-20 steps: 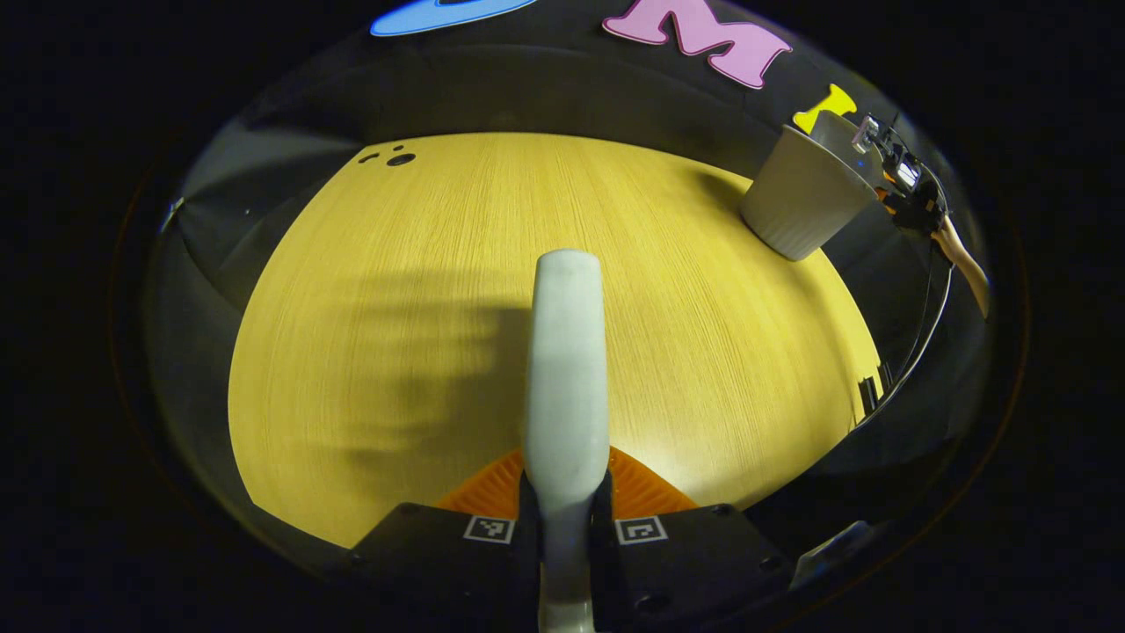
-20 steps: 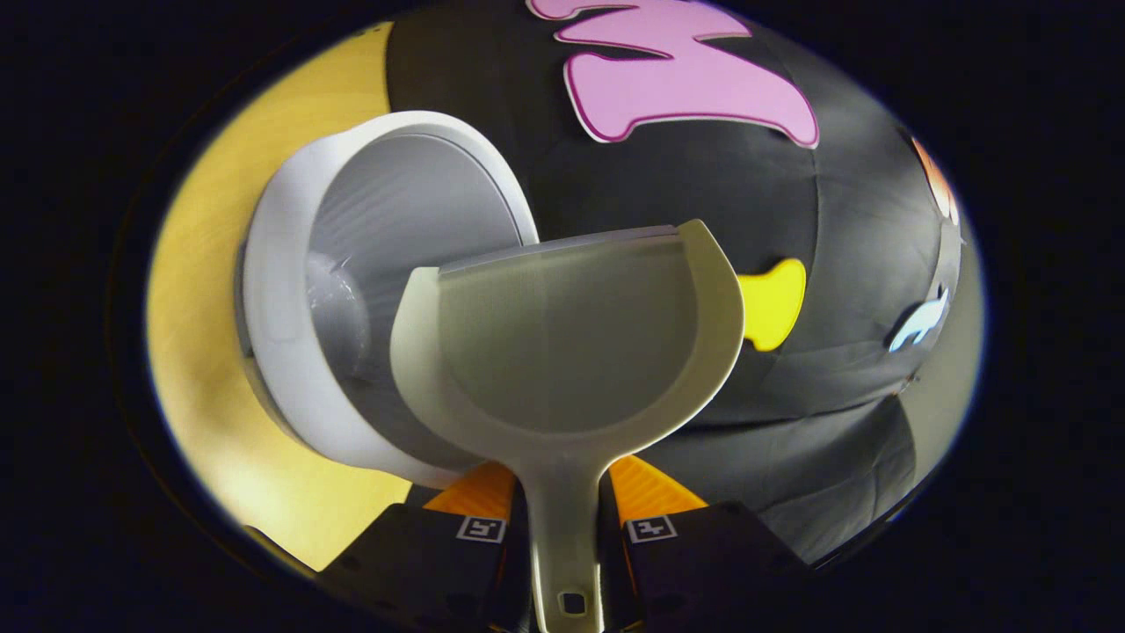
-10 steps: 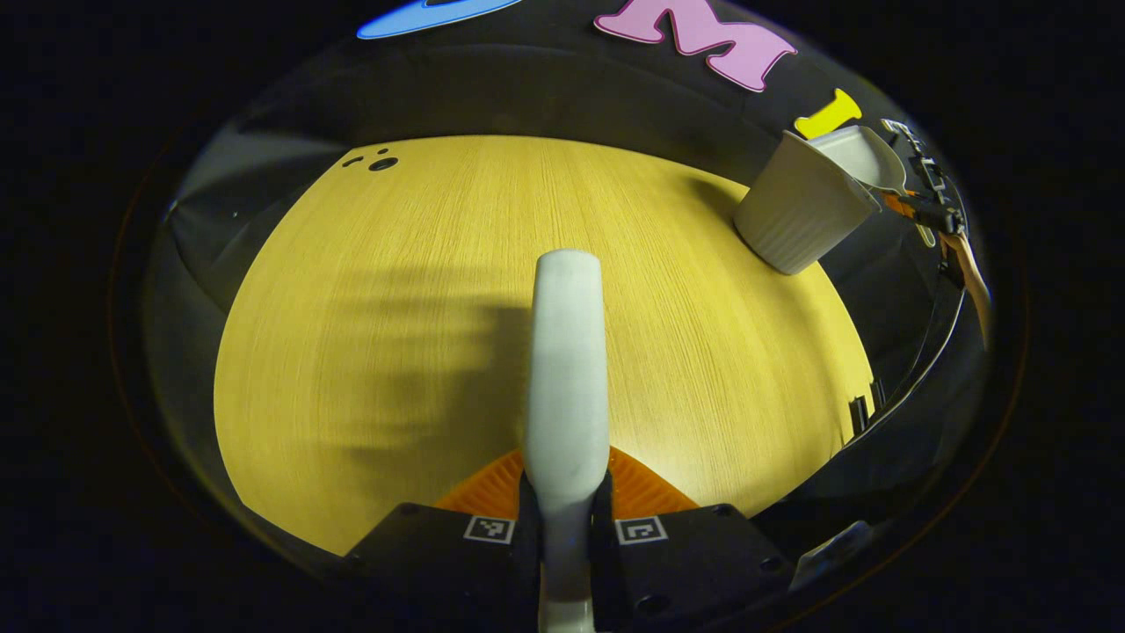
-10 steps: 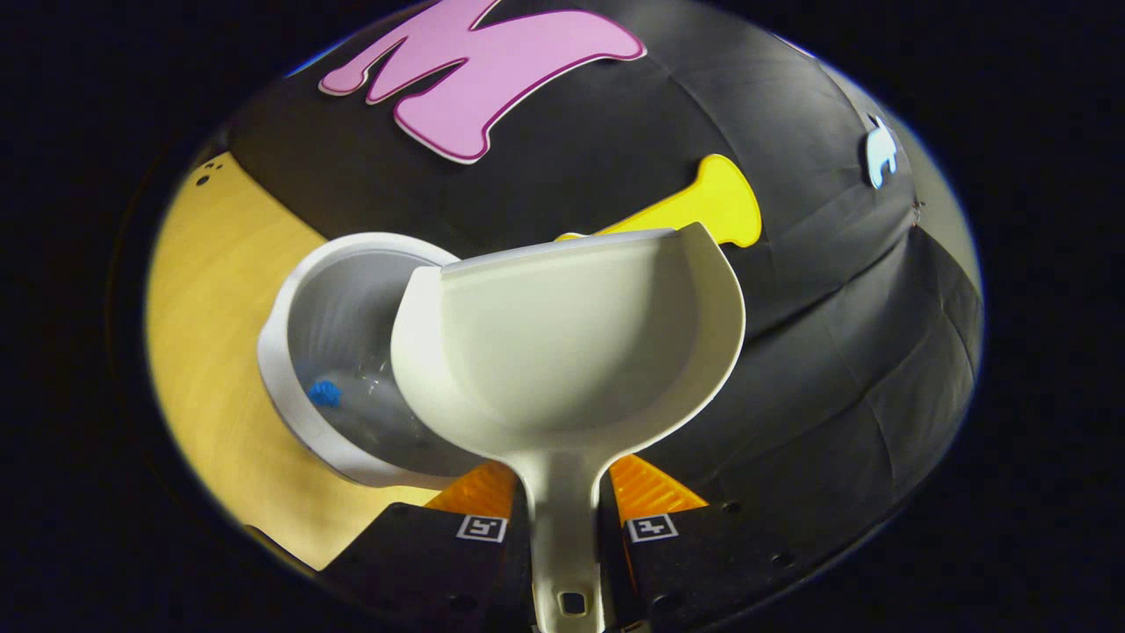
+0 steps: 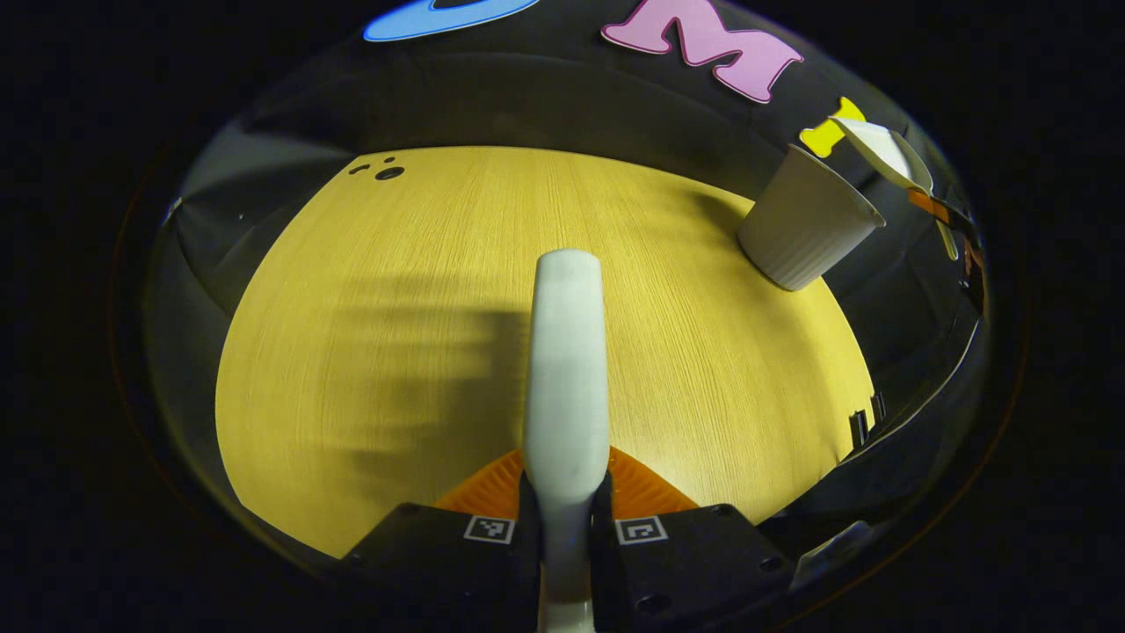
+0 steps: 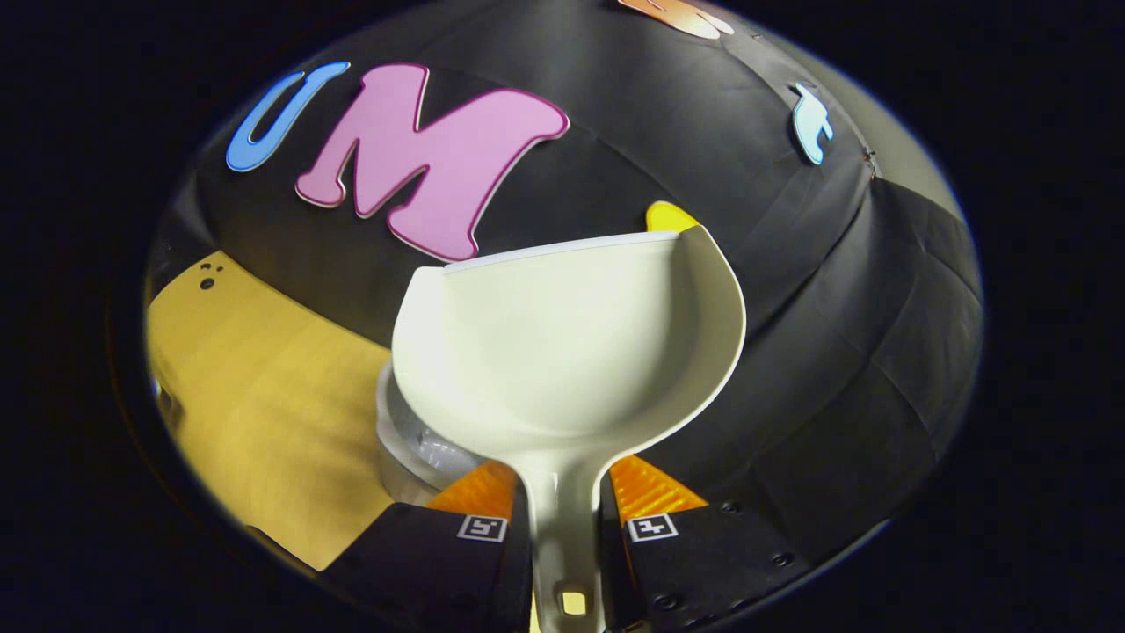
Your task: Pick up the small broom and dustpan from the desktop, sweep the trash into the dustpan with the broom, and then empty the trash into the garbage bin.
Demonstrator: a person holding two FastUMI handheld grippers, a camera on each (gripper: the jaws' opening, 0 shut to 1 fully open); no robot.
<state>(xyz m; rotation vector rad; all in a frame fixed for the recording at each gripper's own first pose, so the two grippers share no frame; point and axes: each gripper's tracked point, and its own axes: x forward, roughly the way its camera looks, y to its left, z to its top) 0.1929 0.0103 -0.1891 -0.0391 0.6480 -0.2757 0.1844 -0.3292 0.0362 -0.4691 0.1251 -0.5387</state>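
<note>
The left gripper [image 5: 565, 514] has its jaws closed tight on the handle of the small broom [image 5: 567, 369]. The handle runs up the middle of the left gripper view, over the yellow surface [image 5: 395, 352]. No trash can be seen on the surface.

The right gripper [image 6: 562, 527] has its jaws closed tight on the handle of the dustpan [image 6: 562, 352]. The pan fills the middle of the right gripper view, and its scoop looks empty. The garbage bin [image 6: 413, 457] peeks out low and a little left, under the pan. In the left gripper view the bin [image 5: 804, 233] stands at the upper right, near the edge of the surface, with the dustpan [image 5: 879, 149] held just above it.

So the trash looks to be dumped, and the job seems nearly done.

What could go wrong? The bin is light and close to the edge. If the pan comes down and bumps its rim, the bin could tip and spill the trash out. The thin handles could also slip if a tool knocks the surface.
</note>
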